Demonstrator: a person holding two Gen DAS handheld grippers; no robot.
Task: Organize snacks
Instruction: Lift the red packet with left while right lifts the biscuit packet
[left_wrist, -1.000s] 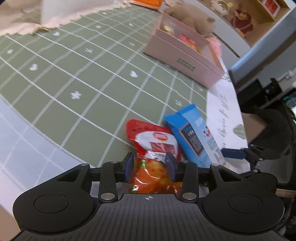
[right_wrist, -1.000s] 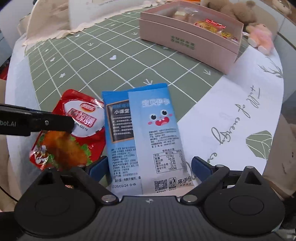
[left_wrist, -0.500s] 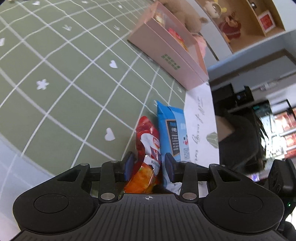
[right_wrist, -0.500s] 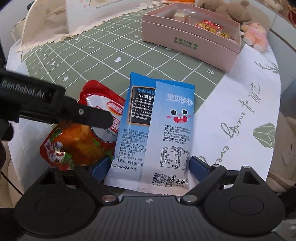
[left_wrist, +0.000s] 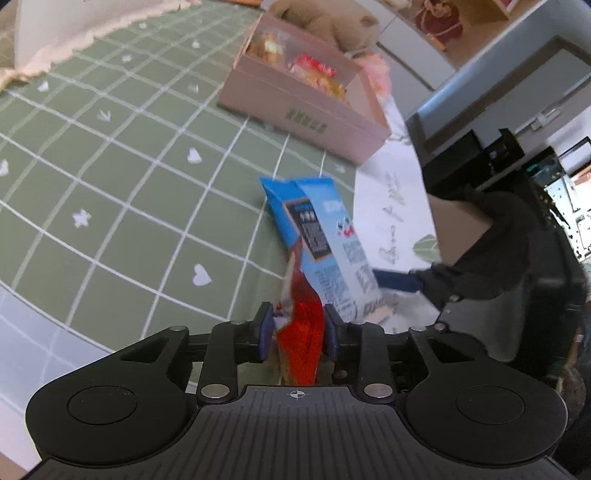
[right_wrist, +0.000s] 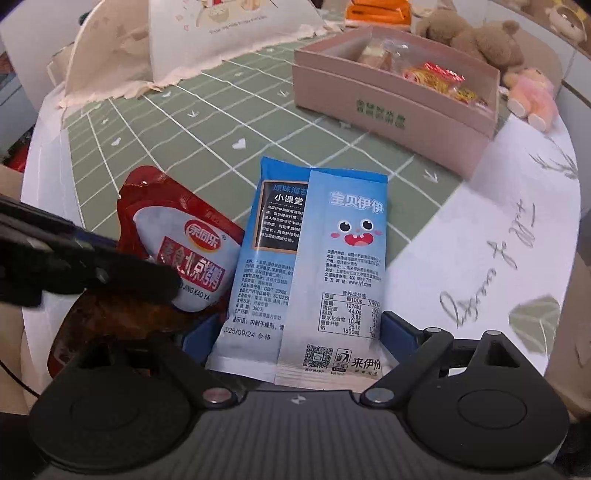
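Observation:
A red snack packet (left_wrist: 301, 332) stands on edge between the pads of my left gripper (left_wrist: 298, 328), whose jaws are closing and pinch it. Seen from the right wrist, the red packet (right_wrist: 192, 251) is partly covered by a left gripper finger (right_wrist: 110, 266). A blue snack packet (right_wrist: 314, 266) lies flat on the table, its near end between the wide jaws of my right gripper (right_wrist: 299, 334); the pads sit close beside its edges. A pink box (right_wrist: 388, 122) with several snacks inside stands at the back right, also in the left wrist view (left_wrist: 306, 110).
The round table has a green checked cloth (right_wrist: 207, 122) and a white border (right_wrist: 517, 229) by the near edge. Plush toys (right_wrist: 480, 40) sit behind the pink box. A white folded card (right_wrist: 221, 37) stands at the back left. A dark chair (left_wrist: 509, 240) is beyond the table's right edge.
The left jaws have narrowed onto the red packet, which has tipped up from flat onto its edge. The right gripper still straddles the blue packet, which looks slightly turned in its view.

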